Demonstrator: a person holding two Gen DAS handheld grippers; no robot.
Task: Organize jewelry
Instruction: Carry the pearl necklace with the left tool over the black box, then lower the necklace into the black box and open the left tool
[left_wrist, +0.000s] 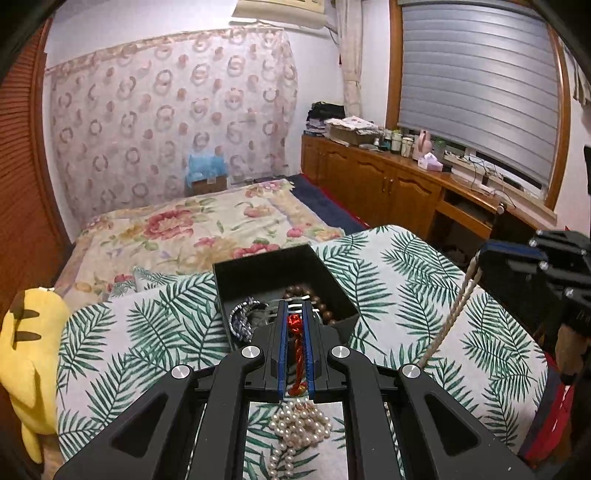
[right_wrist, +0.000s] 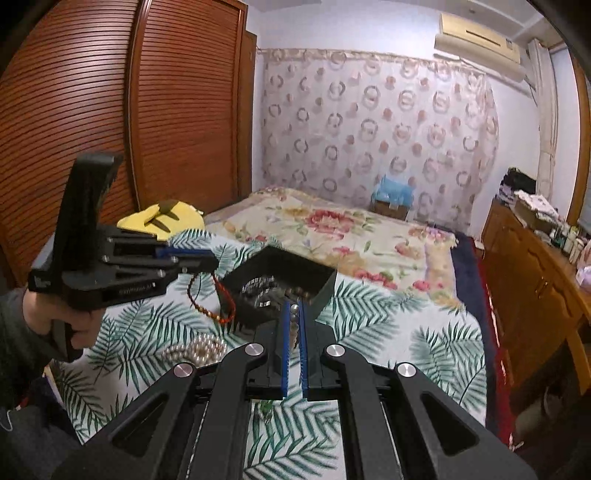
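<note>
1. Left gripper (left_wrist: 295, 314): my jaws are clenched on a red beaded bracelet (right_wrist: 210, 299). In the right wrist view it hangs as a loop from the tips, above the leaf-print desk (left_wrist: 424, 266) and just beside the box.
2. Right gripper (right_wrist: 294, 314): jaws clenched on a pale, silvery bead strand (right_wrist: 294, 325). In the left wrist view it runs down taut from the tips (left_wrist: 458, 310) to the desk, so its lower end is, I judge, not yet clear of the surface.
3. Black open box (left_wrist: 258, 266): the destination, as I read it. It stands on the desk ahead of both grippers and holds brown wooden beads (left_wrist: 314, 295) and a dark wristwatch (left_wrist: 243, 317).
4. Pearl necklace (left_wrist: 299, 424): heaped loose on the desk under my left gripper, not yet collected.
5. Yellow plush toy (left_wrist: 29, 350): at the desk's left edge, clear of the work.
6. Hazards, as judged:
   - The trailing strand could drag over the pearls or catch the box rim and tip or shift the box.
   - The swinging bracelet loop may hook the box corner.
   - Both grips are thin pinches on round beads; a jerk could let either slip.
   - Dropping both together may tangle them with the watch.
</note>
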